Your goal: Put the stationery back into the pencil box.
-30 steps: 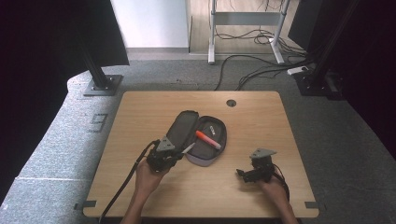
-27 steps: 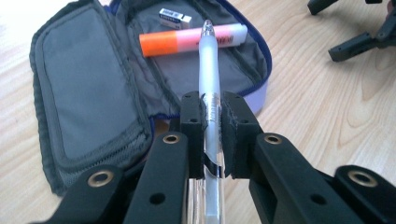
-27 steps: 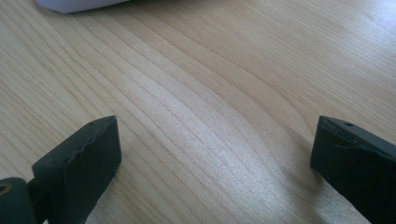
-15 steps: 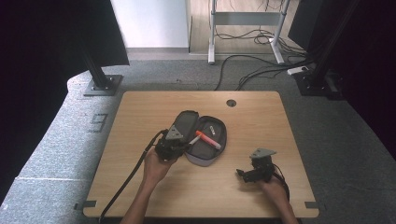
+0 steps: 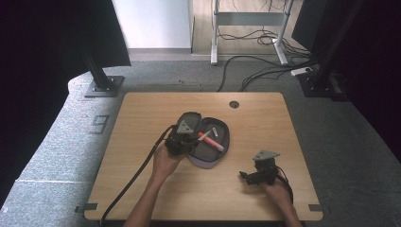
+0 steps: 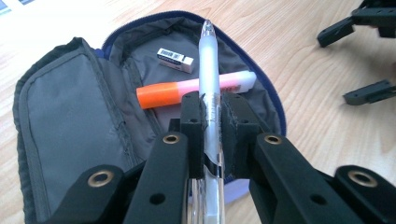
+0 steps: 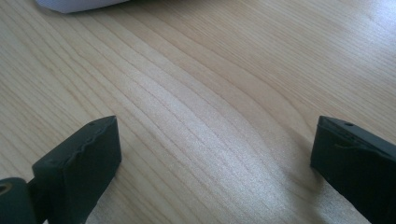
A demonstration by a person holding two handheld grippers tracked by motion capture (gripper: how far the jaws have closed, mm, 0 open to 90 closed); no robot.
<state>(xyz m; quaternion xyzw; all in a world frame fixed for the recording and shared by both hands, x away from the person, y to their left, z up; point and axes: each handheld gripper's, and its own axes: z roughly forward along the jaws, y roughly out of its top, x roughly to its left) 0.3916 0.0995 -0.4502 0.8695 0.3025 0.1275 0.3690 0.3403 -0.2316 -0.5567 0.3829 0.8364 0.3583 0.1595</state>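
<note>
An open grey pencil case (image 5: 210, 144) (image 6: 74, 126) lies at the table's middle. Inside it rest an orange and pink highlighter (image 5: 211, 141) (image 6: 187, 89) and a small white eraser (image 6: 175, 59) (image 5: 215, 130). My left gripper (image 5: 185, 137) (image 6: 212, 119) hovers over the case, shut on a clear pen (image 6: 208, 88) that points along the jaws above the highlighter. My right gripper (image 5: 248, 176) (image 7: 215, 158) rests low over bare wood at the front right, open with nothing between its jaws.
The wooden table (image 5: 142, 123) has a round cable hole (image 5: 233, 104) near its far edge. Beyond it lie grey carpet, cables (image 5: 265, 71) and stand bases (image 5: 101, 87). A cable trails from the left gripper off the front left edge.
My left gripper has carried the pen up and to the right, from the case's left side to over its open interior. The right gripper has stayed put.
</note>
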